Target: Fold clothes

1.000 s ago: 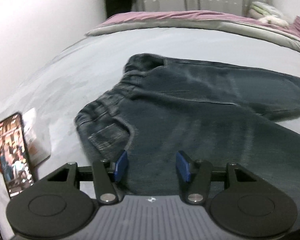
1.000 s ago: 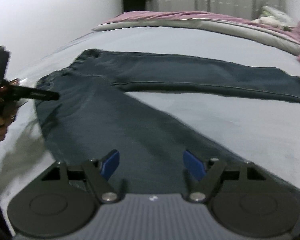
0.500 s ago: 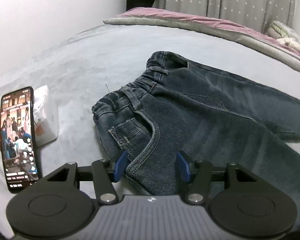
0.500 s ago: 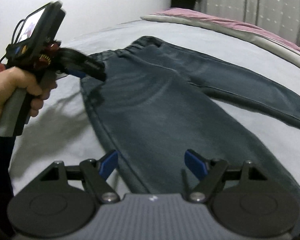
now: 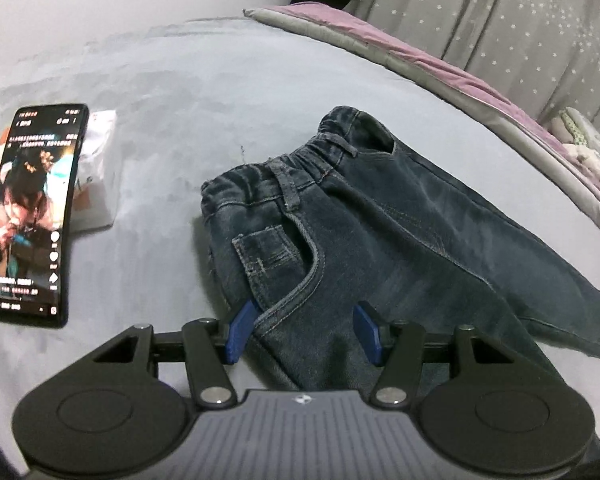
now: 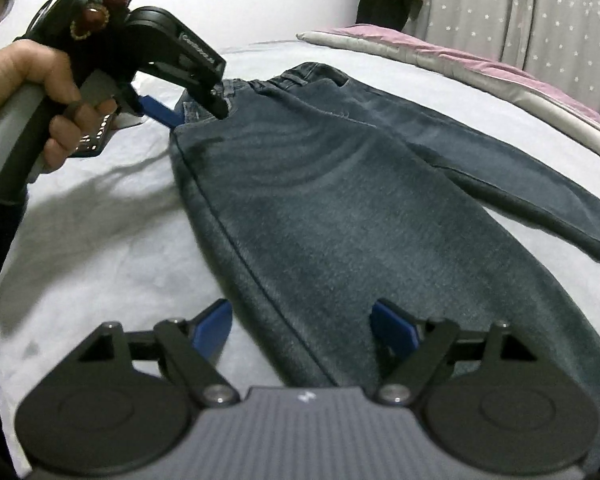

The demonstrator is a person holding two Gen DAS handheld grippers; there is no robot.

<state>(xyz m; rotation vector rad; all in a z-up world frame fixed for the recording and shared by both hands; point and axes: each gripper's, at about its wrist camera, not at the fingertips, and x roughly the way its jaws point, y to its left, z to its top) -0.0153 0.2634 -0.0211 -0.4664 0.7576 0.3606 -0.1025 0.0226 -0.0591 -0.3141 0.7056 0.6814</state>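
Well, my left hand [image 6: 40, 92] grips its handle with the fingers curled round the trigger, and my left gripper [image 5: 304, 334] tilts down over the waist end of the jeans [image 5: 380, 240]; its blue pads stand part-way apart, the left one at the hip edge just below the small coin pocket, the right one over the denim, neither pressing. In the right wrist view that same gripper's tips reach the waistband corner at the jeans' left edge. To its left on the grey bedsheet [image 5: 180, 100] lies a phone [image 5: 32, 212] with a lit screen, its writing too small to read, leaning on a white and orange packet [image 5: 98, 168]. My right gripper [image 6: 302, 328] points down over the near leg, jaws wide and just opened further, the leg's left seam running between the pads, untouched. Lettering on the left gripper's arm is blurred.
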